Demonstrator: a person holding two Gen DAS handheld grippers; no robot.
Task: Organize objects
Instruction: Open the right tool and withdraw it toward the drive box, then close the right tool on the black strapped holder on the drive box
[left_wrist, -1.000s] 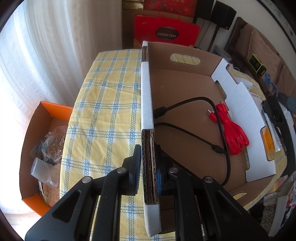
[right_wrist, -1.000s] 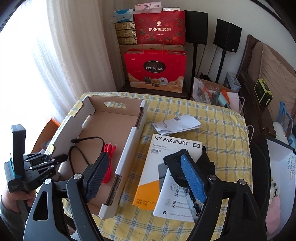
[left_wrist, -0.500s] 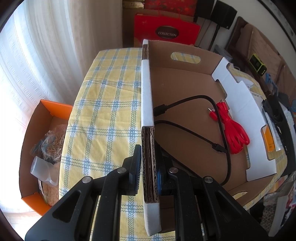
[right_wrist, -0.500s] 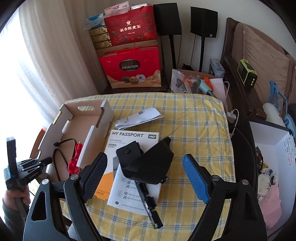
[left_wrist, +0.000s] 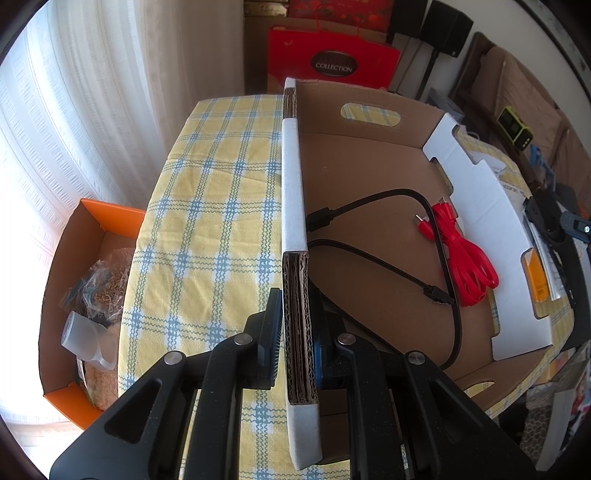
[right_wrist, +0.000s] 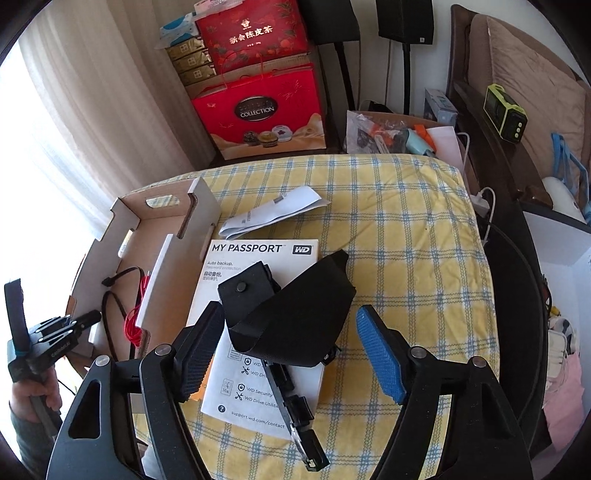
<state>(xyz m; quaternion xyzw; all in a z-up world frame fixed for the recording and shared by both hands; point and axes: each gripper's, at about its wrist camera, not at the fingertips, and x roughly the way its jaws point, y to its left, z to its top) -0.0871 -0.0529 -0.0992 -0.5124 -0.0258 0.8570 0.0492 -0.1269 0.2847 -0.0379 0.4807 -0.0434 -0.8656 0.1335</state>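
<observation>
Left wrist view: the left gripper (left_wrist: 295, 332) stays clamped on the near wall of the open brown cardboard tray (left_wrist: 295, 192), where a black cable (left_wrist: 439, 254) and a red flat cable (left_wrist: 469, 258) lie.

Right wrist view: the right gripper (right_wrist: 288, 350) has let go of the black webbing strap with its pouch (right_wrist: 291, 314), now lying on the white "MY PASSPORT" WD box (right_wrist: 258, 251) beside the tray near the table's front edge; its jaws are closing around it, not yet touching, so it still needs boxing. Behind, a red bag (right_wrist: 258, 110) reads "COLLECTION".

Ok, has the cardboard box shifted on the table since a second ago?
No. The cardboard box sits on the same checks of the yellow tablecloth, its wall clamped as before in the left gripper.
</observation>
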